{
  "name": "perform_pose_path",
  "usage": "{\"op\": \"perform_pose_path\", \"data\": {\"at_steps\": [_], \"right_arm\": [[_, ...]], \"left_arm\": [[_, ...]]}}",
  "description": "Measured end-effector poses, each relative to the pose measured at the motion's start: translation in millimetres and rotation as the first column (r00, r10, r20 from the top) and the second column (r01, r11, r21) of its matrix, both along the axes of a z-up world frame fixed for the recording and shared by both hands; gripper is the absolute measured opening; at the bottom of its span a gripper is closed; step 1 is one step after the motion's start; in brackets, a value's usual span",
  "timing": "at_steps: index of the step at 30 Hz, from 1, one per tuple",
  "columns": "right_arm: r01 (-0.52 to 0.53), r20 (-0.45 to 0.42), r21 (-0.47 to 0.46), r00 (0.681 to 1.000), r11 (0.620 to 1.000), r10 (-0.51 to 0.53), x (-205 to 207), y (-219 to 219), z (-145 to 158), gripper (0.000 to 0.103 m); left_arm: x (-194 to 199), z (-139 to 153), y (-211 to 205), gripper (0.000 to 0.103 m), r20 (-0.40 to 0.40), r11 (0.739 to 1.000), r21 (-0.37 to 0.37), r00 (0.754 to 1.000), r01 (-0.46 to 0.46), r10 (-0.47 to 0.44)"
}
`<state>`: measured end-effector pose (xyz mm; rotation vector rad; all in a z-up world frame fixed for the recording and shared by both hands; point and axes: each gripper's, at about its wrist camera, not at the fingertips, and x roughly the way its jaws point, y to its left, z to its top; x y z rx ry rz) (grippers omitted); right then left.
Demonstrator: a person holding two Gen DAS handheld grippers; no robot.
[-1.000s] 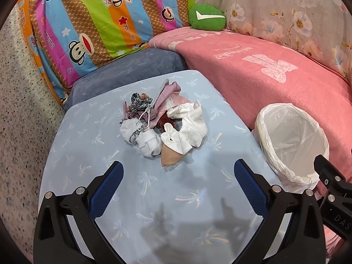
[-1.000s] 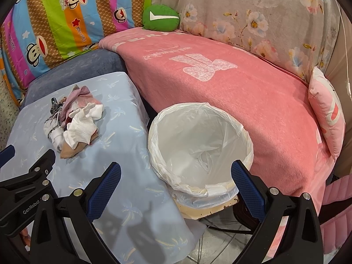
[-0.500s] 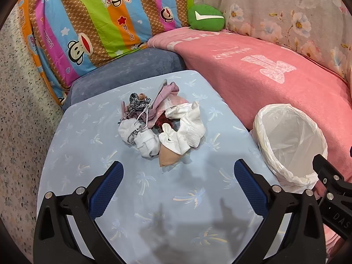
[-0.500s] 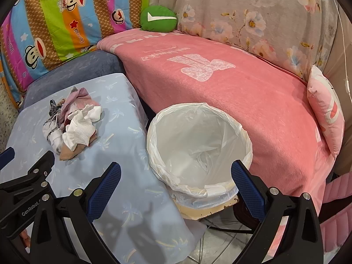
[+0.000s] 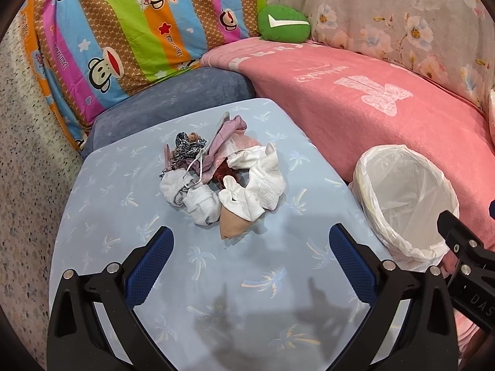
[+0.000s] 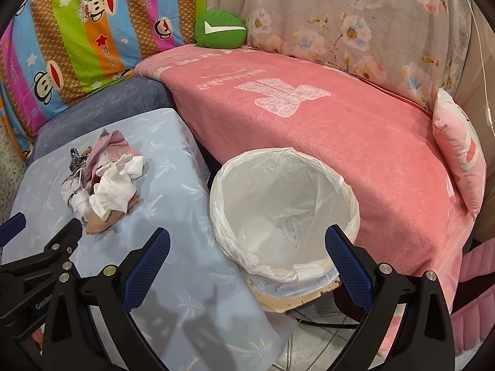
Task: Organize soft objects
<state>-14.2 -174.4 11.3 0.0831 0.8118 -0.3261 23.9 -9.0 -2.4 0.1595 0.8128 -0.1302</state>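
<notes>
1. Left wrist view: pile of socks and small garments heaped mid-table on a pale blue palm-print cloth, at 12 o'clock from the left gripper, apart from its widely spread, empty blue pads.
2. Right wrist view: right gripper likewise spread wide and empty, poised above the white-lined bin; pile at 10 o'clock, well apart.
3. Readable: "Captain" and "Daul frank" on the striped monkey-print bedding; "GenRo…" on the left gripper's body, "DAS" on the right's.
4. Compared with a second ago: pile slightly farther from the left gripper; bin a touch lower in the right view.
</notes>
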Motion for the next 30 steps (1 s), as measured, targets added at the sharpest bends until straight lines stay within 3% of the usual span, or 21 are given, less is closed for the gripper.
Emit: {"op": "perform_pose_path", "data": {"at_steps": [16, 30], "right_arm": [[0.010, 0.037, 0.014, 0.999, 1.000, -0.010, 38.6, 21.8, -7.6, 0.098], [-0.127, 0.051, 0.066, 0.991, 0.990, 0.124, 108.7, 84.9, -29.9, 0.098]], "left_arm": [[34.4, -17.9, 27.0, 0.096, -0.031, 0.998, -0.056, 0.999, 0.035, -0.037], [108.6, -54.8, 108.4, 0.096, -0.119, 0.989, -0.069, 0.985, -0.131, 0.122]]}}
